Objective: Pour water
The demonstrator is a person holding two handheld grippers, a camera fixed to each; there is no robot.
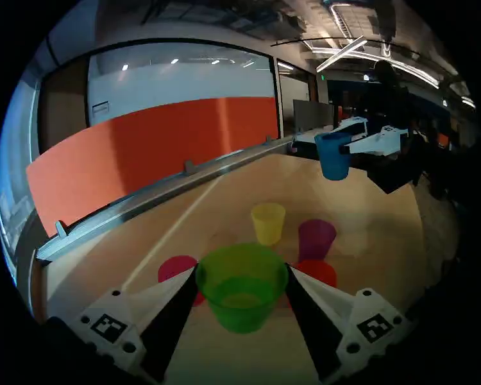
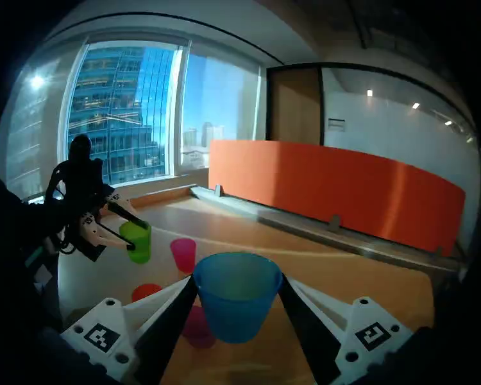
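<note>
My left gripper (image 1: 240, 273) is shut on a green cup (image 1: 240, 295), held upright just above the wooden table (image 1: 375, 218). Farther off and higher, my right gripper (image 1: 344, 145) holds a blue cup (image 1: 333, 156) in the air. In the right gripper view, that gripper (image 2: 237, 282) is shut on the blue cup (image 2: 237, 298), upright. The left gripper (image 2: 126, 234) with the green cup (image 2: 137, 242) shows at the left, held by a person in silhouette. I cannot tell whether either cup holds water.
On the table stand a yellow cup (image 1: 268, 222), a purple cup (image 1: 316, 239), a pink cup (image 1: 175, 268) and a red cup (image 1: 319, 273). An orange partition (image 1: 151, 154) on a metal rail runs along the table's far side. Large windows (image 2: 131, 109) lie beyond.
</note>
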